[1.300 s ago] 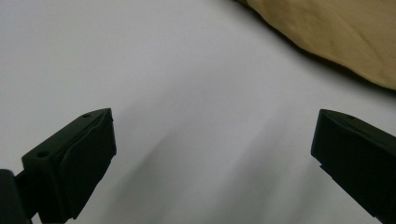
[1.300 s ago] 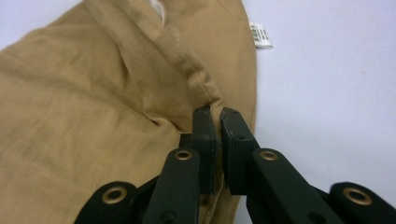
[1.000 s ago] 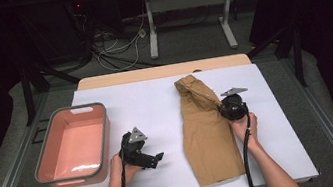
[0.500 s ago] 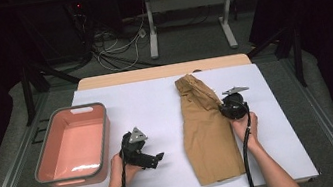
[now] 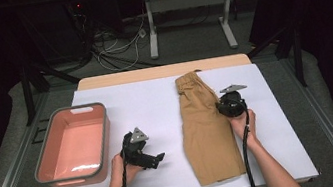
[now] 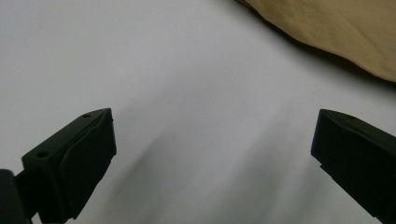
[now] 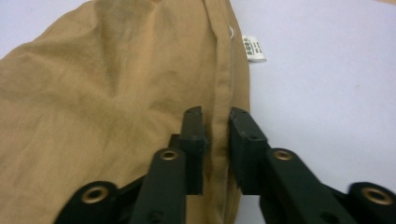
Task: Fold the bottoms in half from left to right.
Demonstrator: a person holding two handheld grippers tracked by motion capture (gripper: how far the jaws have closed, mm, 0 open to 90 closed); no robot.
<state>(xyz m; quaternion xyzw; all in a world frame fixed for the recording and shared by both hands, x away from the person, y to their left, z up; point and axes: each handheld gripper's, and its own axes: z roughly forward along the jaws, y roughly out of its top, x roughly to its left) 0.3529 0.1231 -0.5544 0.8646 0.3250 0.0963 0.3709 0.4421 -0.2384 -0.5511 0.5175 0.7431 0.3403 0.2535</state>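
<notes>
- The right tool (image 7: 215, 140) has its jaws drawn nearly together on the side seam of the tan shorts (image 5: 208, 127), a ridge of cloth pinched between the pads; that grip looks meant for lifting or folding that edge.
- The left tool (image 5: 144, 152) rests low on the white counter (image 5: 157, 110) with its jaws spread wide and nothing between them, well apart from the cloth, probably waiting its turn.
- The shorts lie flat and lengthwise on the right half of the counter, waistband at the far end, hem near the person; a small white label (image 7: 254, 48) sticks out beside the seam.
- A pink tub (image 5: 105, 133) sits empty at the left edge, likely where the folded shorts go.
</notes>
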